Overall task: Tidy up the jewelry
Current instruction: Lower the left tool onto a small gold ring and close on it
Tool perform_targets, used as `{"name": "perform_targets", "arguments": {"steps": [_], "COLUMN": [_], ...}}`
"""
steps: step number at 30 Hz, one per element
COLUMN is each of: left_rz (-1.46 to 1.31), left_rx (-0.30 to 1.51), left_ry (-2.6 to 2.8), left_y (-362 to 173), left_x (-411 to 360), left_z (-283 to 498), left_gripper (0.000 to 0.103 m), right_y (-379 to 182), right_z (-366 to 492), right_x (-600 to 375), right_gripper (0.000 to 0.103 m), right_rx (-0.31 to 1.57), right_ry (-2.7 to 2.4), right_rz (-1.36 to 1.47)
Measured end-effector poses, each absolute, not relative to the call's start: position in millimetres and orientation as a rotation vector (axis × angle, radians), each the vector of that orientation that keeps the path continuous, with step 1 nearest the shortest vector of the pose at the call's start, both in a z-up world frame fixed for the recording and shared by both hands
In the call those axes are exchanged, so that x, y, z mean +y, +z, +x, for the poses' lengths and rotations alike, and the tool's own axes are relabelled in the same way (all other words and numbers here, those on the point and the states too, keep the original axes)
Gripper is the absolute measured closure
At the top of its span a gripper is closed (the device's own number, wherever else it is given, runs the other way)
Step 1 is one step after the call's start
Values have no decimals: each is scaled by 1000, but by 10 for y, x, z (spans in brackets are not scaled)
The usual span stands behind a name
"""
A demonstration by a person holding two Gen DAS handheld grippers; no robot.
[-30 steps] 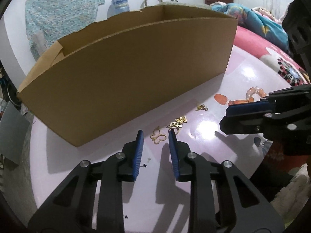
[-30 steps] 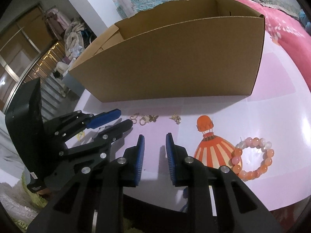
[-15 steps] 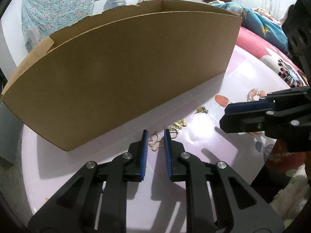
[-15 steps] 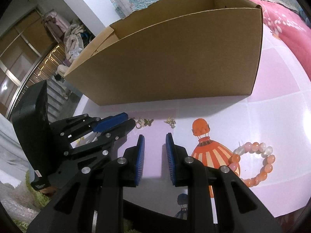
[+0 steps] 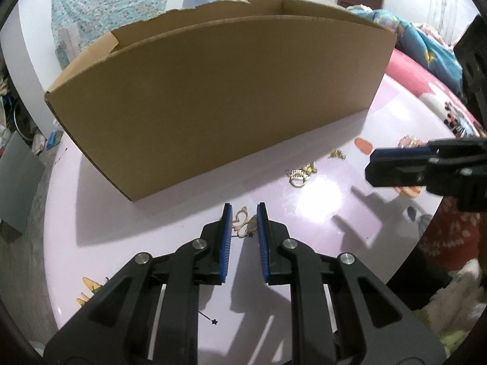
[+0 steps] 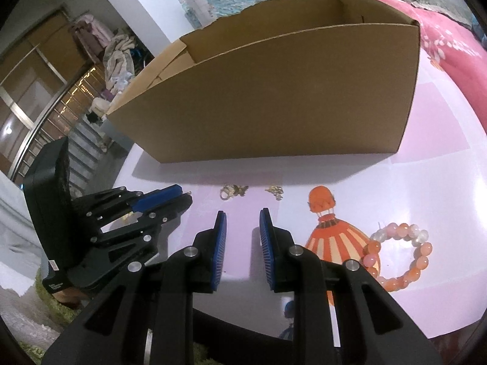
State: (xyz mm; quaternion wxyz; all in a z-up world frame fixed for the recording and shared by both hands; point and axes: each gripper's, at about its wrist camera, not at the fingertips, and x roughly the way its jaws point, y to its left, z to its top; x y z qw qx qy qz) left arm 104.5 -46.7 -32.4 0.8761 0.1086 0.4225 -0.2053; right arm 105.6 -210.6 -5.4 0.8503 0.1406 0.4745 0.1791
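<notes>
Left gripper [image 5: 243,213]: jaws had just narrowed around the gold butterfly charm [image 5: 242,221] on the lilac table [image 5: 137,219]; pads not visibly pressing it.
Right gripper [image 6: 240,217]: I held it slightly apart, empty.
Other pieces: gold ring cluster [image 5: 299,175], small gold charm [image 5: 337,154], bead bracelet [image 6: 398,255], all outside the cardboard box [image 5: 213,100].
Risk: the thin charm lay flat; I judged the pads might skid over it or flick it away.
</notes>
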Motion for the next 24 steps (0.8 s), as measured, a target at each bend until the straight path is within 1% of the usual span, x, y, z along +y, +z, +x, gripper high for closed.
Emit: {"name": "perform_targets", "arguments": {"steps": [3, 6, 14, 17, 18, 19, 20, 24], "left_rz": [199, 195, 243, 261, 267, 277, 282, 286], "left_rx": [819, 824, 891, 883, 882, 877, 871, 871], "left_ry": [-484, -538, -571, -562, -560, -554, -553, -550], "left_y": [-178, -169, -395, -435, -429, -442, -457, -474], "left_x": [-524, -621, -823, -849, -859, -865, -868, -852], "left_z": [1012, 1036, 1163, 1197, 1193, 1198, 1202, 1180], "left_gripper": [86, 85, 84, 85, 86, 91, 92, 92], "right_y": [-45, -44, -68, -80, -81, -80, -77, -85], "right_z": [1049, 1040, 1033, 1030, 1030, 1029, 1027, 1015], "right_x": [-2122, -2157, -2245, -2254, -2260, -2264, -2269, -2293], "right_gripper": [80, 80, 80, 80, 80, 80, 80, 80], "right_rx": [992, 987, 983, 984, 983, 982, 983, 989], "right_ry": [378, 376, 374, 374, 373, 372, 371, 377], "right_rz": [298, 303, 317, 323, 326, 328, 332, 339]}}
